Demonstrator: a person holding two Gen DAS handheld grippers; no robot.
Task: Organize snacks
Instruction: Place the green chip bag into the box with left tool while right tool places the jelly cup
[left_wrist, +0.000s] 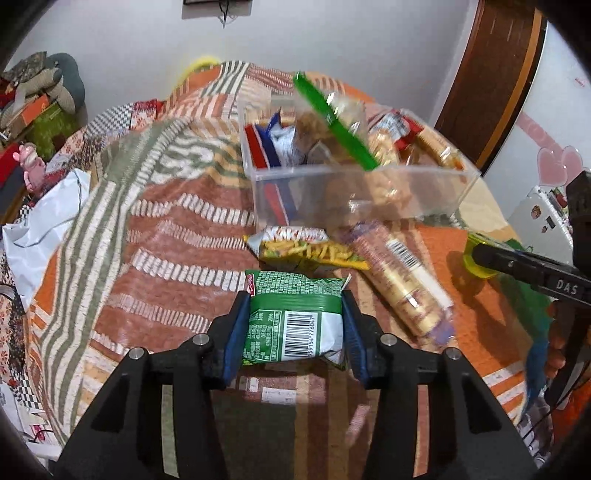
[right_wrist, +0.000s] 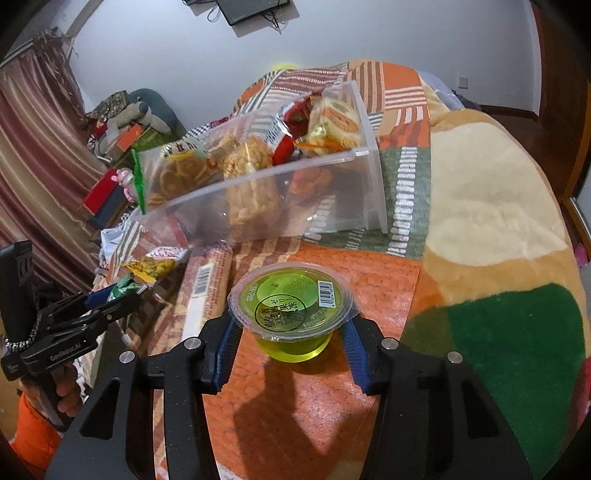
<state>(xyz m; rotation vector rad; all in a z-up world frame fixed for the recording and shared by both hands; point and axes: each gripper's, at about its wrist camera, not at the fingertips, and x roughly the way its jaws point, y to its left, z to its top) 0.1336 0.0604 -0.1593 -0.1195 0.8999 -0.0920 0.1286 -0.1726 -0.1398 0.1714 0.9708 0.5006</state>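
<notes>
Both hands were at the pick-up step, each with one snack taken and the clear plastic bin (left_wrist: 354, 184) the evident destination. The green snack packet (left_wrist: 295, 321) sat between the blue pads (left_wrist: 236, 332) of the left tool (left_wrist: 295, 332), pinched across its width and, judging by its shadow on the bed, lifted a little clear of the patchwork blanket (left_wrist: 166, 229). The green jelly cup (right_wrist: 291, 310) was held in the right tool (right_wrist: 291, 332), the pads (right_wrist: 227, 339) pressed against its sides just under the sealed rim, and it appeared to be at or barely off the blanket.

The next move would call for carrying each item over the bin's near wall and letting go inside. The bin already looked crowded with biscuit packs and a zip bag with a green seal (left_wrist: 332, 118), so a free gap would have to be chosen; the jelly cup would do best kept upright.

Between the tools and the bin, a bag of potato sticks (left_wrist: 299, 247) and a long roll of crackers (left_wrist: 399, 280) lay on the blanket, not yet sorted.
</notes>
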